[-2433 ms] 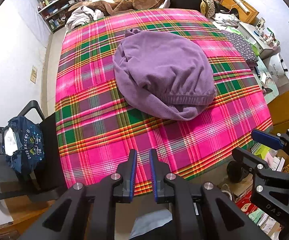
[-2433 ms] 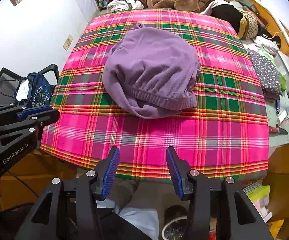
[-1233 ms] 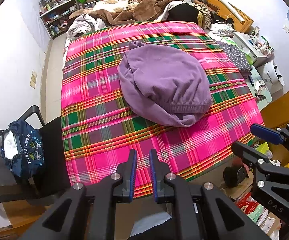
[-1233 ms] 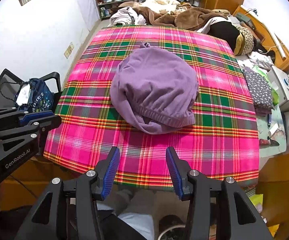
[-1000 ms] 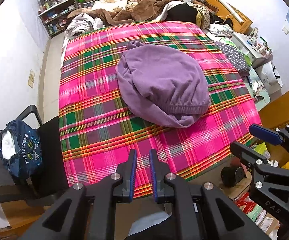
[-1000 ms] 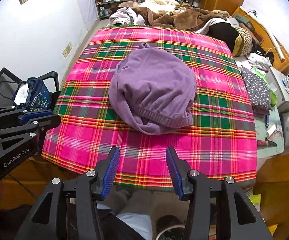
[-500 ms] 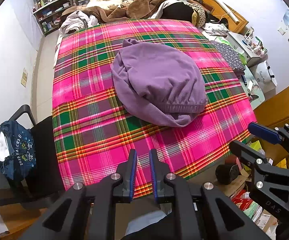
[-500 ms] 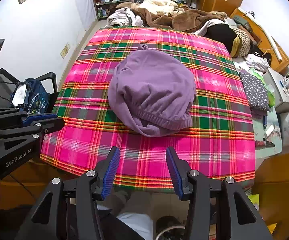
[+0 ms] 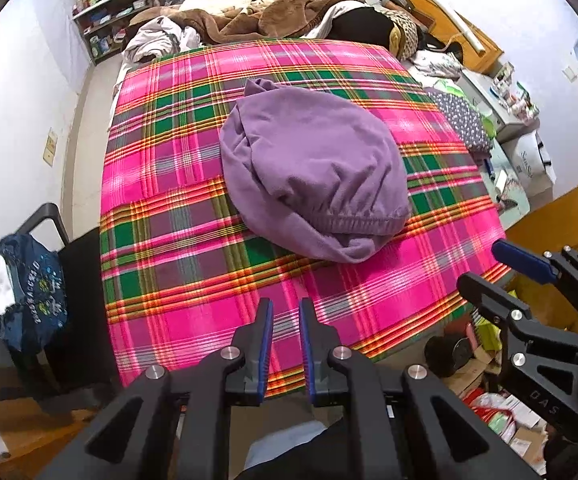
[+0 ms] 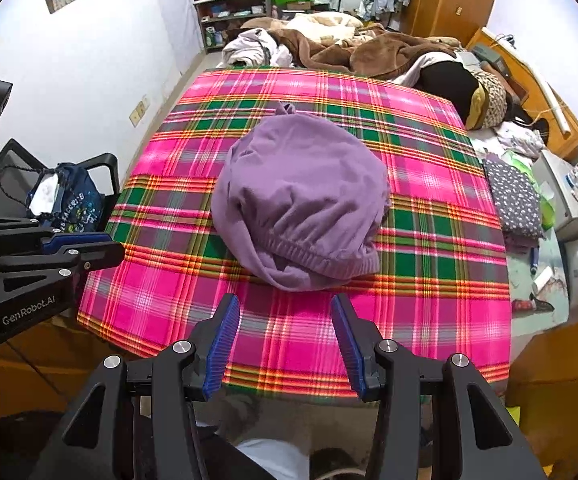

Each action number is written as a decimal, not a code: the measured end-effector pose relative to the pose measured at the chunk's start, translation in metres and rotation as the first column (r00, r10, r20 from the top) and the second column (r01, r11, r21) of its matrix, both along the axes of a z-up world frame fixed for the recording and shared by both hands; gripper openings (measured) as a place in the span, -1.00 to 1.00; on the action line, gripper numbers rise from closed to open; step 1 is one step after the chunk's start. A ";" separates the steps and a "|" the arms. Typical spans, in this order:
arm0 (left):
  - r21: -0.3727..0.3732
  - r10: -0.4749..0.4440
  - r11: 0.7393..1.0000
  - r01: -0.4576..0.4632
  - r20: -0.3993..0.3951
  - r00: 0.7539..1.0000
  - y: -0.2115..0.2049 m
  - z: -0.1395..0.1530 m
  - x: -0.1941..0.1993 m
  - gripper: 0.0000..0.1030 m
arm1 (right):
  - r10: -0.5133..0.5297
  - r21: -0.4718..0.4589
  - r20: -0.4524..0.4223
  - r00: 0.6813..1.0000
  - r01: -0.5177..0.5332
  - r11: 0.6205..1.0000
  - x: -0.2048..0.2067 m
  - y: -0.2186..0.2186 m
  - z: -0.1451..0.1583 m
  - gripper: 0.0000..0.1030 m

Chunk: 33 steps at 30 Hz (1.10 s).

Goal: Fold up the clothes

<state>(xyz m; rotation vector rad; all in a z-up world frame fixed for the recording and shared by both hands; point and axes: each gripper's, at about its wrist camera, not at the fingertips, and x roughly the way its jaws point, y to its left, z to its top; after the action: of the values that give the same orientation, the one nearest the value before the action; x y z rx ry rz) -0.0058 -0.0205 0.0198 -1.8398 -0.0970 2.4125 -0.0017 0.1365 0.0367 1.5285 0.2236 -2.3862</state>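
While both grippers hang above the near edge of the plaid cloth [image 9: 193, 264], neither touches anything; left gripper [image 9: 285, 320] has its jaws narrow, a slim gap between the blue pads, nothing in that gap, plaid showing through it; right gripper [image 10: 285, 332] has jaws wide apart, nothing between them, only plaid visible in the gap; both point steeply down at the surface.

Purple garment [image 9: 313, 176] lies in a rounded heap near the middle of the plaid cloth, elastic hem edge turned toward the grippers, a small knot or tab of fabric at its far end; garment is well apart from both sets of fingers, not held.

From the left wrist view the right gripper shows at the right edge, beyond the cloth's corner; from the right wrist view the left gripper sits at the left edge, beside a black chair [image 10: 105, 168] carrying a dark blue bag [image 10: 65, 200].

Far end of the bed: brown blanket [image 10: 381, 52] and loose clothing piled up; grey dotted fabric [image 10: 513, 200] lies right of the cloth.
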 end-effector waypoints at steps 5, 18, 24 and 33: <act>0.016 0.051 0.999 -0.051 -0.012 0.999 0.006 0.005 -0.007 -0.74 | 0.067 -0.021 0.001 0.998 -0.067 0.998 -0.010 0.011 -0.001 -0.03; -0.023 0.172 0.985 -0.173 -0.026 0.985 0.017 0.017 -0.026 -0.69 | 0.214 -0.019 -0.024 0.976 -0.215 0.976 -0.044 0.017 0.007 0.09; -0.036 0.210 0.977 -0.210 -0.002 0.978 0.021 0.012 -0.034 -0.70 | 0.242 -0.022 -0.018 0.970 -0.242 0.970 -0.062 0.023 0.005 0.09; -0.089 0.197 0.976 -0.197 -0.016 0.980 0.045 0.007 -0.049 -0.70 | 0.265 -0.050 0.011 0.964 -0.264 0.963 -0.079 0.036 -0.008 0.09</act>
<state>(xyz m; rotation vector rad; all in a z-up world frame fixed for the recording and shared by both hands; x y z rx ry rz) -0.0546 0.0244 0.0268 -1.9452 -0.1814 2.5948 -0.0808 0.1721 0.0283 1.4006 0.3417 -2.1531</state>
